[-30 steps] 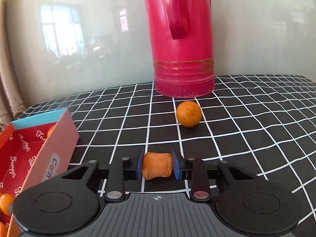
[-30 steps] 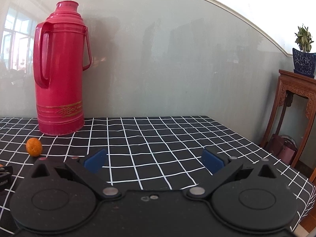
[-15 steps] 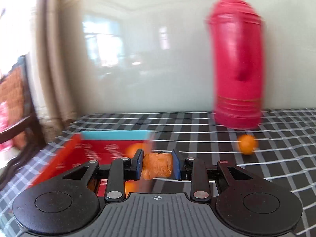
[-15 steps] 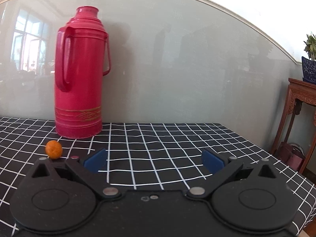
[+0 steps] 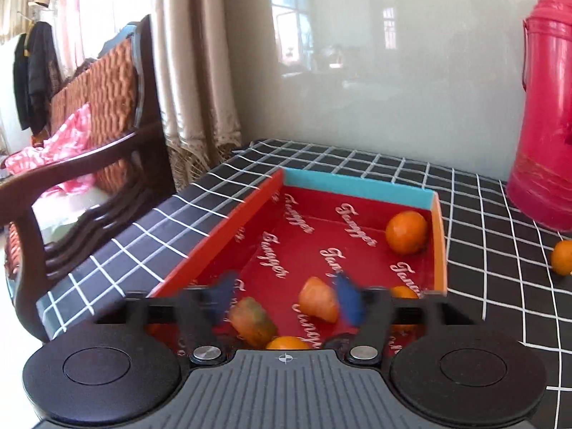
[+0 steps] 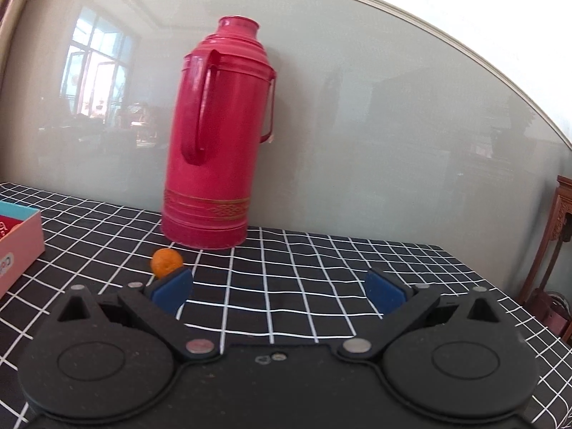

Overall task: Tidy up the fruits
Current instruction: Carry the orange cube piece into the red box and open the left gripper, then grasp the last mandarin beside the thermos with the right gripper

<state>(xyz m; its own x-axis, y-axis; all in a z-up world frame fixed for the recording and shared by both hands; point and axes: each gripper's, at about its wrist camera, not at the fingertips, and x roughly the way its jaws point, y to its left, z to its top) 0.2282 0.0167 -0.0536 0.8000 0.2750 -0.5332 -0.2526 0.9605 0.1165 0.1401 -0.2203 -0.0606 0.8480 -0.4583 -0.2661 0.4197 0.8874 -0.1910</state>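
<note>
In the left wrist view, my left gripper [image 5: 286,300] hovers over the near end of an open box [image 5: 357,184] with a red inside and a blue far wall. Its jaws are opening. A squashed orange fruit [image 5: 252,325], blurred, sits loose between them with neither pad pressing on it. Another orange piece [image 5: 318,304] lies beside it in the box, and a round orange [image 5: 407,232] rests in the far right corner. One orange [image 6: 166,261] remains on the checked cloth, just beyond the left pad of my open, empty right gripper [image 6: 279,289].
A tall red thermos [image 6: 218,143] stands against the wall behind the loose orange. The box's pink outer wall [image 6: 18,246] shows at the left of the right wrist view. A wooden chair [image 5: 89,125] stands past the table's left edge. A carved side table [image 6: 561,236] stands at far right.
The left gripper swung left from the thermos to above the box and its jaws parted, letting the orange fruit go. The right gripper turned left, so the thermos and the loose orange sit nearer the centre of its view.
</note>
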